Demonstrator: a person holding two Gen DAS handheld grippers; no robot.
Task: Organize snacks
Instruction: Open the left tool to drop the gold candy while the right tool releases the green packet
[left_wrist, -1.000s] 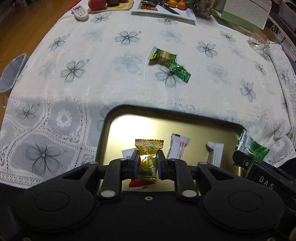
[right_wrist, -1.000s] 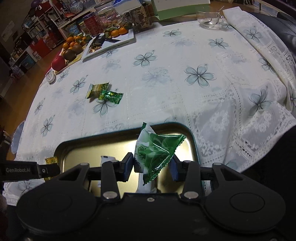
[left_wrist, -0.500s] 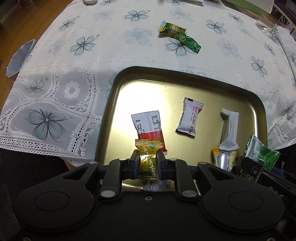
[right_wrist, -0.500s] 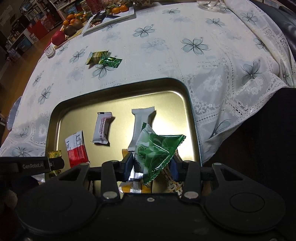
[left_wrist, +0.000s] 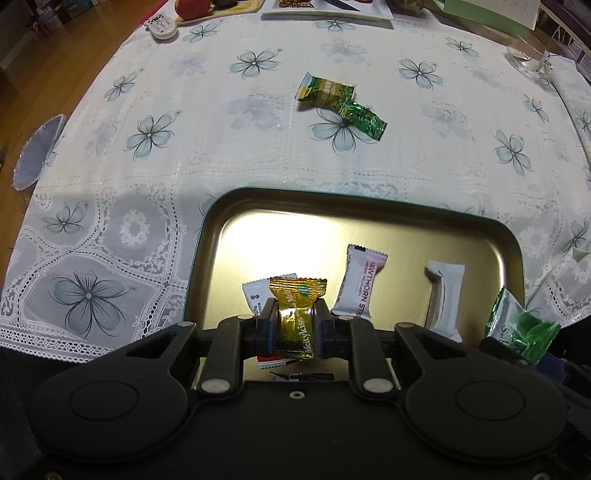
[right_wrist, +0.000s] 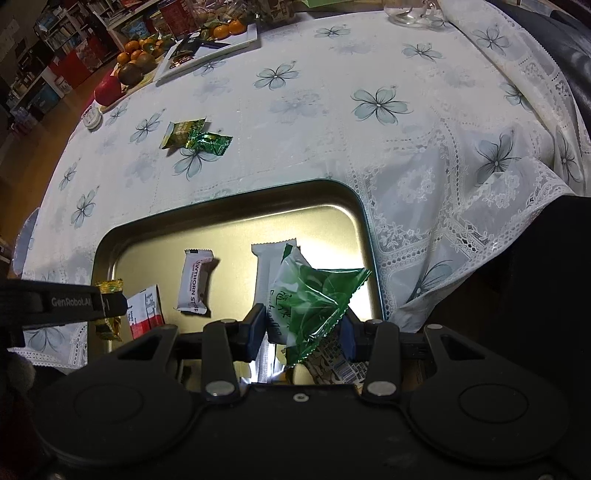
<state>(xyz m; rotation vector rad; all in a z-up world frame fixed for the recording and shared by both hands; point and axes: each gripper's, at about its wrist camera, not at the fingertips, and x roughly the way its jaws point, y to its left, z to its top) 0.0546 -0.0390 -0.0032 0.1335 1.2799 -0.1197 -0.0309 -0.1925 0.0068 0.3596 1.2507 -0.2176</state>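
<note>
The left gripper (left_wrist: 295, 325) has its fingers (left_wrist: 266, 325) pinching a gold candy (left_wrist: 297, 317) across its narrow middle; the wrapper's long axis runs along the line the gripper points, with one crimped end projecting past the fingertips. The right gripper (right_wrist: 306, 328) has its fingers (right_wrist: 255, 326) closed on a green packet (right_wrist: 317, 295), which is crumpled and stands out beyond them. Both held items hang above the gold tray (left_wrist: 369, 201), which sits at the near edge of the desk (left_wrist: 221, 129) on a flowered cloth. The gold candy is over the tray's near-left part, directly above a red-and-white packet (right_wrist: 146, 308). The green packet is over the near-right part, above a long white packet (right_wrist: 266, 273). A hawthorn packet (left_wrist: 360, 282) lies between these two zones. Judgement: the release step is next, and each item lies straight below its own fingers, so spreading them should drop it into the tray, possibly onto the packet beneath. Two green candies (left_wrist: 340, 103), touching one another, remain on the cloth beyond the tray's far edge, toward the desk centre; neither gripper is plainly nearer.
</note>
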